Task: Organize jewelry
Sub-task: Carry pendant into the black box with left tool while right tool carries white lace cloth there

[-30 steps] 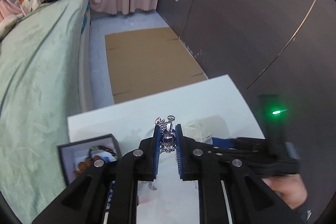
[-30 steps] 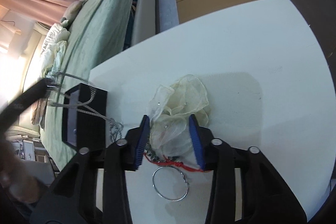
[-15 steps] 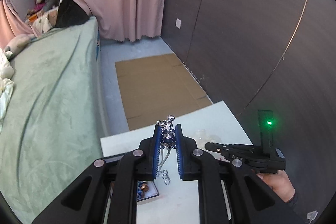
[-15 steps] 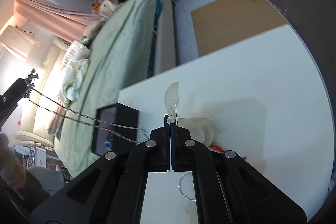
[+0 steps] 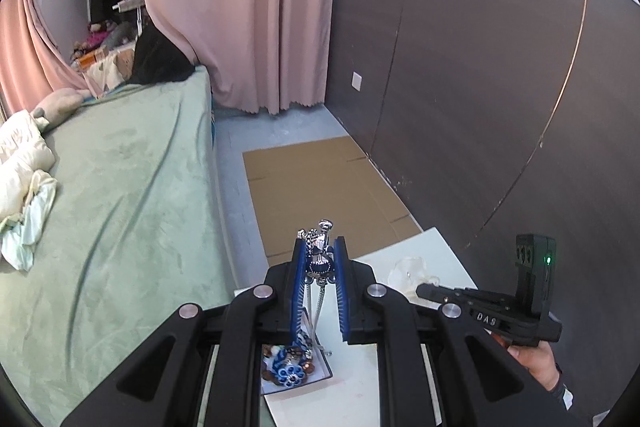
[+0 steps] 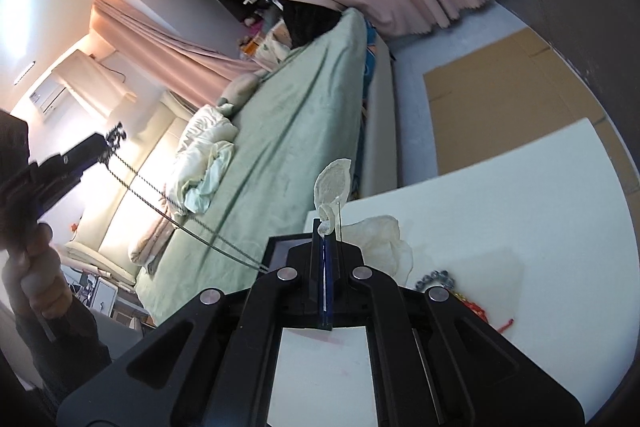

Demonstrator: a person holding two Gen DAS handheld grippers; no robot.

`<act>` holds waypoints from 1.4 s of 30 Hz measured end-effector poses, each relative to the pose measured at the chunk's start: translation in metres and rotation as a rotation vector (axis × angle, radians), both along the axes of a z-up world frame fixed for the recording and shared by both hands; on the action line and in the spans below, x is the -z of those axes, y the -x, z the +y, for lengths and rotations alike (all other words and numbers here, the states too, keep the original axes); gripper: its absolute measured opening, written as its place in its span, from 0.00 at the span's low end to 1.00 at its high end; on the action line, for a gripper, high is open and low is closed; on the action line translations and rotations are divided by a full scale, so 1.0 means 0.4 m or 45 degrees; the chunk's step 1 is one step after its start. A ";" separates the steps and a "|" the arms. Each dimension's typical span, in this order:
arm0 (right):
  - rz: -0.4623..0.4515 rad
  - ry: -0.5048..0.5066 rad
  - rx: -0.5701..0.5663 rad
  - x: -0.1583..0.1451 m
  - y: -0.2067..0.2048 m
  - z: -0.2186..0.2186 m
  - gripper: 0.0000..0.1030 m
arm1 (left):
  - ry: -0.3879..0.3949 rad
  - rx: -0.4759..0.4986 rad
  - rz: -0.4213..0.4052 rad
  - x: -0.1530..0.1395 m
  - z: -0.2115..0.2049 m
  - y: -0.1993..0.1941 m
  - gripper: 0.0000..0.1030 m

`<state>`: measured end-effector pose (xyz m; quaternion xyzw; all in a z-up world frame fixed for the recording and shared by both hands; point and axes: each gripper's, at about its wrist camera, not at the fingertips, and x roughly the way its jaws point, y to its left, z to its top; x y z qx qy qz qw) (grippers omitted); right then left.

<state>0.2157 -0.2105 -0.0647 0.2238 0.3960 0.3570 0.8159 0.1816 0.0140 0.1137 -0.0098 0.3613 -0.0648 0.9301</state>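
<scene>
My left gripper (image 5: 319,259) is shut on a silver necklace pendant (image 5: 320,257) and holds it high above the white table (image 5: 436,255). Its chain (image 5: 318,307) hangs down toward the open jewelry box (image 5: 296,367), which holds blue and brown beads. My right gripper (image 6: 326,227) is shut on a sheer cream organza pouch (image 6: 334,183) and lifts it off the table (image 6: 520,195). The left gripper (image 6: 94,145) and its taut chain (image 6: 180,223) show at the left of the right wrist view. The right gripper (image 5: 432,291) shows at the right of the left wrist view.
More sheer pouches (image 6: 384,239) lie on the table beside a silver chain (image 6: 434,279) and a red cord (image 6: 478,311). A green bed (image 5: 112,211) stands left of the table. Flat cardboard (image 5: 320,187) lies on the floor by a dark wall (image 5: 480,87).
My right gripper closed on an organza pouch and lifted it. My left gripper rose higher with the necklace, pulling the chain up over the jewelry box.
</scene>
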 end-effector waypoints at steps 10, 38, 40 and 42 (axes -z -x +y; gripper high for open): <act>-0.020 -0.002 -0.037 -0.004 0.010 0.033 0.02 | -0.058 -0.037 -0.130 -0.161 0.033 0.053 0.11; -0.038 0.017 -0.165 0.014 0.037 0.128 0.02 | -0.090 -0.132 -0.047 -0.045 0.116 -0.002 0.11; -0.035 0.021 -0.169 0.016 0.037 0.132 0.02 | -0.101 -0.137 -0.024 -0.013 0.121 -0.010 0.12; -0.028 0.022 -0.171 0.020 0.035 0.138 0.02 | -0.087 -0.132 0.019 0.032 0.126 -0.021 0.12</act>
